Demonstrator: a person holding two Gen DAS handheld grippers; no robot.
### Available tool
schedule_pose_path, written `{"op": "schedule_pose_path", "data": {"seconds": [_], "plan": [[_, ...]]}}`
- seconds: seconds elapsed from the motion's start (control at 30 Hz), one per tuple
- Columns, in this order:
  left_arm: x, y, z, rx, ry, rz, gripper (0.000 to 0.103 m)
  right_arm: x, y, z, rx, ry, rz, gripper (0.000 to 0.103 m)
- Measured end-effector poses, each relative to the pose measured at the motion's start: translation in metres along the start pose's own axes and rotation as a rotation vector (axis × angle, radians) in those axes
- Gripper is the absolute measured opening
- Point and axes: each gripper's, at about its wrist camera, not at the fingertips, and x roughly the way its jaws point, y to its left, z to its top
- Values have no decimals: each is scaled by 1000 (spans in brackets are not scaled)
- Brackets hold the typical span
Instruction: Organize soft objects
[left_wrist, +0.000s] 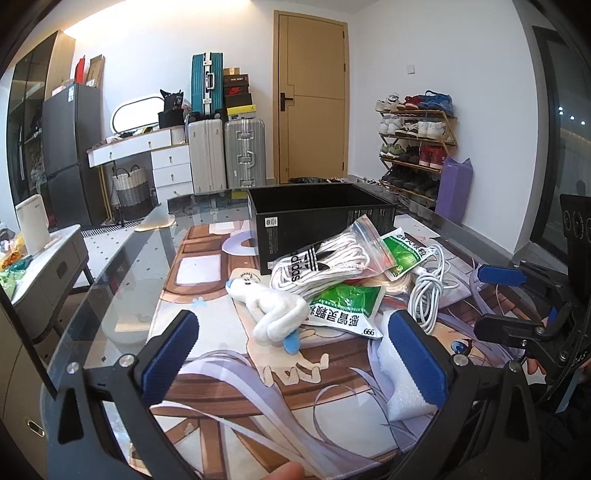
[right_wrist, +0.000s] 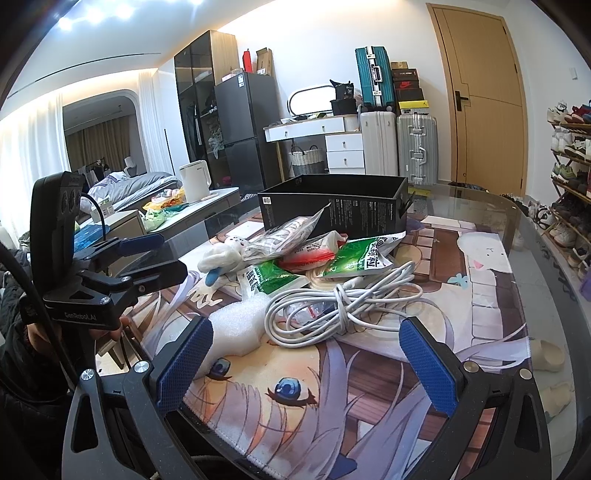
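A pile of soft things lies on the printed desk mat (left_wrist: 207, 391) in front of an open black box (left_wrist: 317, 218) (right_wrist: 332, 206). The pile holds a white plush toy (left_wrist: 273, 310) (right_wrist: 221, 256), a zip bag of white laces (left_wrist: 325, 262) (right_wrist: 284, 234), green sachets (left_wrist: 347, 306) (right_wrist: 362, 258), a coiled white cable (left_wrist: 428, 288) (right_wrist: 332, 306) and a white foam piece (left_wrist: 406, 398) (right_wrist: 236, 328). My left gripper (left_wrist: 291, 350) is open, just short of the plush toy. My right gripper (right_wrist: 306, 354) is open, just short of the cable and foam. Both hold nothing.
The mat lies on a glass table (left_wrist: 122, 273) (right_wrist: 535, 266) with a rounded far edge. A low side table with a white kettle (right_wrist: 195, 181) stands to the left. Suitcases (left_wrist: 225, 155), a door (left_wrist: 314, 96) and a shoe rack (left_wrist: 417, 144) line the far wall.
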Motion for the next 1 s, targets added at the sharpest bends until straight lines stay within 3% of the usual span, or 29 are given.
{"op": "schedule_pose_path", "data": {"seconds": [0.8, 1.0], "plan": [[-3, 1, 3, -33, -5, 0, 103, 0, -8, 8, -3, 23, -39, 102], [3, 0, 3, -50, 25, 8, 103, 0, -10, 11, -6, 31, -50, 102]]}}
